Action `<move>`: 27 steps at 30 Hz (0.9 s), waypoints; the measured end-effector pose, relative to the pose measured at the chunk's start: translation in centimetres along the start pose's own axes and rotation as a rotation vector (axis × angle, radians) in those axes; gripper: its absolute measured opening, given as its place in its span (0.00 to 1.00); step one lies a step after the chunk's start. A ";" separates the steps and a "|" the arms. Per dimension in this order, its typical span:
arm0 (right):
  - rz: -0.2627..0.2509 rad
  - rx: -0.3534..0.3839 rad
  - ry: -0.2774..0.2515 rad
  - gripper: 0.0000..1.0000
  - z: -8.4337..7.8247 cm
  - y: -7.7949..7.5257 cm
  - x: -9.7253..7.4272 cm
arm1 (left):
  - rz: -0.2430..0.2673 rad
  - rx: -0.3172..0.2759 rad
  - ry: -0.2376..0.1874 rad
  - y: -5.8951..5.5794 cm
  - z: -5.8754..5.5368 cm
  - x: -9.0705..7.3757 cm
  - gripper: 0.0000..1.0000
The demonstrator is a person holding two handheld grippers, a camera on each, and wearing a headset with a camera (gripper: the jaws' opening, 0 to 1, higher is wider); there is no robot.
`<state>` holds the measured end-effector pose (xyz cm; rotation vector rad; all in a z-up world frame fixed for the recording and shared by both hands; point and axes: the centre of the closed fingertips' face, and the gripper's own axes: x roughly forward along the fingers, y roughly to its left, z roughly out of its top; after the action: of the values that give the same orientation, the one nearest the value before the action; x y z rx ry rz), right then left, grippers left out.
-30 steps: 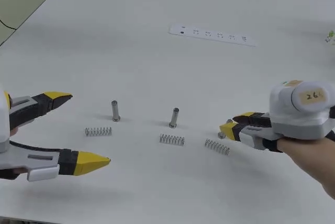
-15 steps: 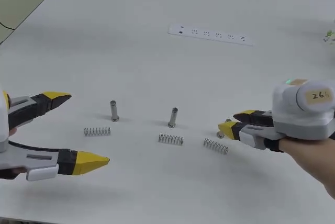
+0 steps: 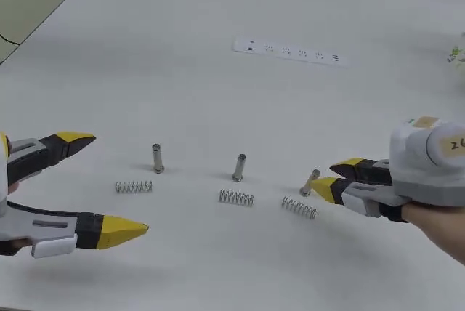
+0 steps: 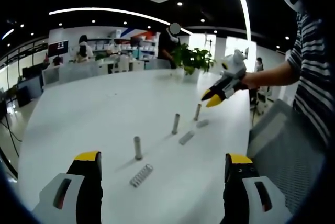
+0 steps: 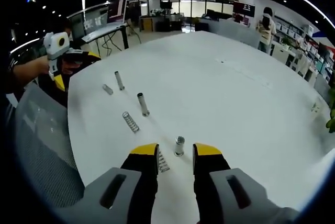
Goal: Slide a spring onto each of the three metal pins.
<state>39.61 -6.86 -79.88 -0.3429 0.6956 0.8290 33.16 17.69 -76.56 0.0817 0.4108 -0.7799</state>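
left tongs (image 3: 118, 182) and right tongs (image 3: 323, 175) yellow-tipped over black and grey-white; striped shirt (image 4: 311, 67).

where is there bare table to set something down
Free: the wide stretch between the power strip and the pins, and the near edge, short of the springs. Crowded: their row between the left gripper and right gripper.

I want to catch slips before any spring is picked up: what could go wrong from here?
1. The right gripper sits close to the right pin, jaws narrowly apart. The pin stands loose on the table, so a nudge might topple it.
2. The nearest spring lies flat just below those jaws and could be swept or rolled away.
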 end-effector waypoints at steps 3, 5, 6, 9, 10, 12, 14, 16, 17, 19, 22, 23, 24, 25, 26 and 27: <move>0.002 -0.076 0.026 0.24 -0.3 0.2 -0.1 | -0.001 0.001 -0.003 -0.1 0.2 0.1 0.95; 0.009 -0.104 0.031 0.24 -0.3 0.5 -0.1 | -0.002 0.002 -0.003 -0.1 0.2 0.1 0.95; 0.015 -0.118 0.035 0.24 -0.3 0.6 -0.2 | -0.003 0.003 -0.002 -0.1 0.2 0.2 0.95; 0.039 -0.158 0.046 0.24 -0.4 1.1 -0.2 | -0.005 0.003 -0.005 -0.2 0.3 0.2 0.95; 0.047 -0.167 0.052 0.24 -0.5 1.3 -0.3 | -0.006 0.003 -0.009 -0.2 0.4 0.3 0.95; 0.062 -0.210 0.073 0.24 -0.9 1.6 -0.3 | -0.007 0.003 -0.010 -0.3 0.4 0.3 0.95; 0.076 -0.239 0.084 0.23 -1.1 2.0 -0.3 | -0.009 0.005 -0.004 -0.3 0.3 0.3 0.95; 0.092 -0.254 0.094 0.23 -1.3 2.4 -0.3 | -0.008 0.005 -0.002 -0.3 0.3 0.3 0.95; 0.099 -0.264 0.098 0.23 -1.4 2.5 -0.2 | -0.008 0.004 -0.002 -0.3 0.2 0.3 0.95; 0.134 -0.280 0.120 0.22 -1.8 3.1 -0.1 | -0.006 0.002 -0.003 -0.3 0.2 0.2 0.95; 0.159 -0.333 0.136 0.22 -2.1 3.8 0.4 | -0.004 0.001 -0.003 -0.3 0.2 0.1 0.95; 0.166 -0.352 0.147 0.21 -2.2 3.9 0.5 | -0.003 0.000 -0.004 -0.3 0.2 0.0 0.95; 0.170 -0.367 0.153 0.21 -2.3 4.0 0.7 | -0.003 0.000 -0.004 -0.3 0.2 0.0 0.95; 0.174 -0.372 0.158 0.21 -2.4 4.2 0.9 | -0.003 0.000 -0.004 -0.3 0.2 0.0 0.95; 0.180 -0.379 0.166 0.20 -2.5 4.2 1.0 | -0.002 0.001 -0.003 -0.3 0.2 -0.1 0.94; 0.183 -0.386 0.169 0.20 -2.5 4.2 1.3 | 0.000 0.000 -0.002 -0.3 0.1 -0.1 0.94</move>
<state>35.90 -4.75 -82.68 -0.7110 0.7299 1.1202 32.95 17.54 -76.37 0.0810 0.4085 -0.7803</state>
